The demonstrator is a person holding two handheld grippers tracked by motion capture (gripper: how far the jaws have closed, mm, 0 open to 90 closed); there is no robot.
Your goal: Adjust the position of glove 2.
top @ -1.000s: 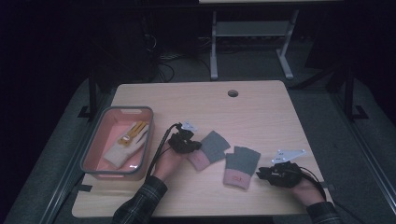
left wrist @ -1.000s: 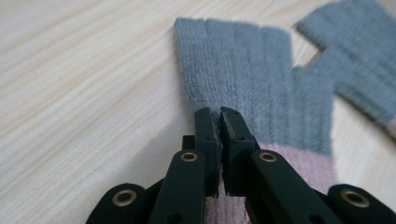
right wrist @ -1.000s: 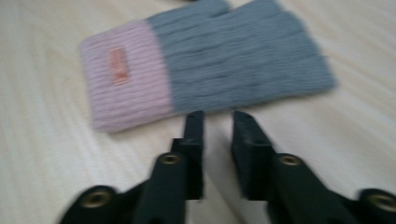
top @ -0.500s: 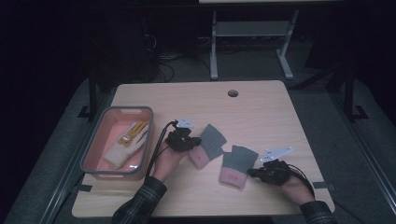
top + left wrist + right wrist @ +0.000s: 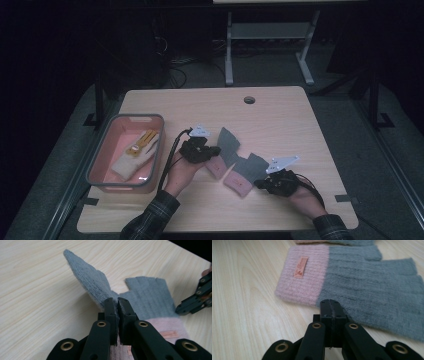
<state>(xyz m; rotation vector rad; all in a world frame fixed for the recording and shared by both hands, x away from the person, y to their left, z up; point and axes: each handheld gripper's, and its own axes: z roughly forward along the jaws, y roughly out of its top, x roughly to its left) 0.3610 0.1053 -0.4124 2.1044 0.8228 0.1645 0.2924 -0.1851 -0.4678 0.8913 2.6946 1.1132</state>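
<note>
On the pale wooden table, your left gripper pinches one soft, floppy fingerless glove while your right gripper, clamped empty, nudges its mate; grip the firmer pink cuffs.

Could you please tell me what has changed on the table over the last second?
The right gripper slid left to the nearer glove's edge, its jaws closing. The left gripper, clamped on the other glove, lifted it slightly. The bin stayed put.

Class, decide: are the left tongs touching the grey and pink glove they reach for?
Touching. The left gripper view shows the left tongs shut on the glove, lifting its grey edge off the table.
</note>
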